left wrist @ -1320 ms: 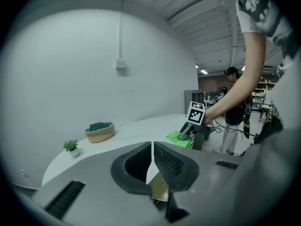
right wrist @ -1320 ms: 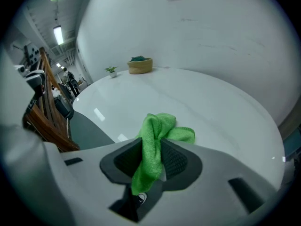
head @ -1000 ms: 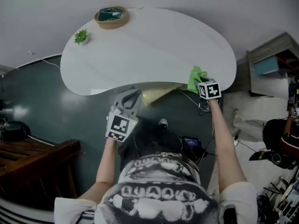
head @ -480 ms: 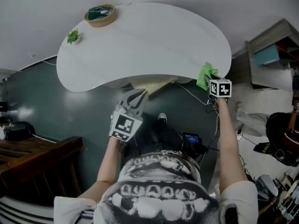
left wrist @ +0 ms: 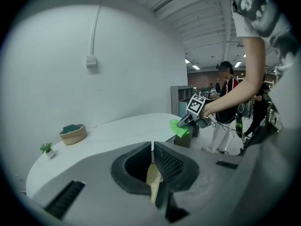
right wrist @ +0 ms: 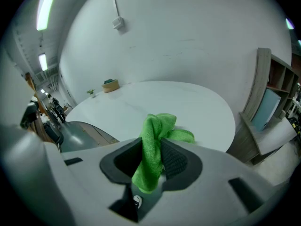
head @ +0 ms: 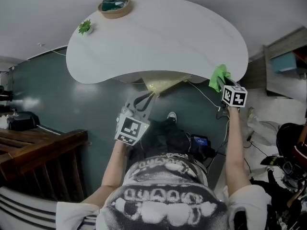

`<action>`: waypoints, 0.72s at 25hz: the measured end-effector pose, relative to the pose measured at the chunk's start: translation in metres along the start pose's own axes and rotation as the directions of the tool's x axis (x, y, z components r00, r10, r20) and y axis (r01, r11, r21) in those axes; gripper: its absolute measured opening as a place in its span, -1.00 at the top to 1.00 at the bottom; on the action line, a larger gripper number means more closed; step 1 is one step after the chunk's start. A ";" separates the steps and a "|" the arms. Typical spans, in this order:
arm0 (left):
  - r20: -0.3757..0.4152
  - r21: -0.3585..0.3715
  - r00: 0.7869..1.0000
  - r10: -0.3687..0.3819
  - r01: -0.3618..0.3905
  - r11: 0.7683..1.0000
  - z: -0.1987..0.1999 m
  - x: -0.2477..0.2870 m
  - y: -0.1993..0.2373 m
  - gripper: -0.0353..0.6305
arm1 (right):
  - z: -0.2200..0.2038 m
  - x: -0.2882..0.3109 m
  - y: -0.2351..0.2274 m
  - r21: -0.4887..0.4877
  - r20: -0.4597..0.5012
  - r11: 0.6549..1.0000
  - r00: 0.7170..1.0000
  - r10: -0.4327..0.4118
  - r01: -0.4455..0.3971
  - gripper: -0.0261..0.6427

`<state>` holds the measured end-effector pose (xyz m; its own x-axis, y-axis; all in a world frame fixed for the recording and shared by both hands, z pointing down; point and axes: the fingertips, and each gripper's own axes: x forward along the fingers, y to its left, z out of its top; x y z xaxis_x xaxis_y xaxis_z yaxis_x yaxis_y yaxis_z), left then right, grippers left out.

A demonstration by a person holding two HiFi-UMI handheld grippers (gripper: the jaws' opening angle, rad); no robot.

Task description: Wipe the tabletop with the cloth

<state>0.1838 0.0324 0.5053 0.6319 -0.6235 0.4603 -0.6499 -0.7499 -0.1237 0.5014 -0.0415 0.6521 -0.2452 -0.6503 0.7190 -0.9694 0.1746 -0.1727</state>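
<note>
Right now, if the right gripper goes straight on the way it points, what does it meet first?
Probably the tabletop: the right gripper, shut on the cloth, points across it from its edge. It may skim just above; height is unclear.

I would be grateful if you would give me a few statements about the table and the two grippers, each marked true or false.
1. The right gripper is shut on a green cloth. True.
2. A small plant stands on the table near the basket. True.
3. The basket stands right beside the right gripper. False: it is at the table's far edge, at the other end from that gripper.
4. The left gripper is wide open and empty. False: its jaws are closed on a yellowish cloth.
5. The green cloth lies spread flat in the middle of the table. False: it is bunched in the jaws, at the table's right edge.
</note>
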 end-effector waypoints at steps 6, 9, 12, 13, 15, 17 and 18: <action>-0.001 -0.022 0.999 0.050 -0.050 0.999 -0.008 -0.025 0.010 0.85 | -0.001 -0.013 0.057 -0.008 0.034 0.997 0.996 0.082 -0.082 0.56; 0.002 -0.039 0.997 0.071 -0.071 0.997 -0.018 -0.044 0.017 0.85 | -0.006 -0.019 0.099 -0.043 0.031 0.992 0.992 0.120 -0.118 0.56; 0.000 -0.052 0.996 0.085 -0.084 0.995 -0.032 -0.070 0.020 0.85 | -0.014 -0.028 0.149 -0.098 0.016 0.983 0.988 0.156 -0.154 0.56; -0.003 -0.055 0.996 0.090 -0.091 0.994 -0.037 -0.079 0.021 0.85 | -0.016 -0.031 0.166 -0.107 0.014 0.980 0.985 0.172 -0.170 0.56; -0.008 -0.066 0.994 0.108 -0.109 0.992 -0.048 -0.097 0.024 0.85 | -0.022 -0.038 0.199 -0.115 0.017 0.972 0.978 0.209 -0.206 0.56; -0.014 -0.081 0.991 0.131 -0.132 0.988 -0.061 -0.119 0.027 0.85 | -0.027 -0.044 0.232 -0.126 0.020 0.962 0.969 0.247 -0.242 0.56; -0.017 -0.088 0.990 0.142 -0.143 0.986 -0.067 -0.130 0.028 0.85 | -0.031 -0.047 0.248 -0.135 0.019 0.957 0.965 0.262 -0.257 0.56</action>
<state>0.0553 0.1073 0.5011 0.5260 -0.7200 0.4527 -0.7683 -0.6305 -0.1101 0.2730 0.0552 0.5960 -0.4906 -0.5959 0.6357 -0.8628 0.4342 -0.2588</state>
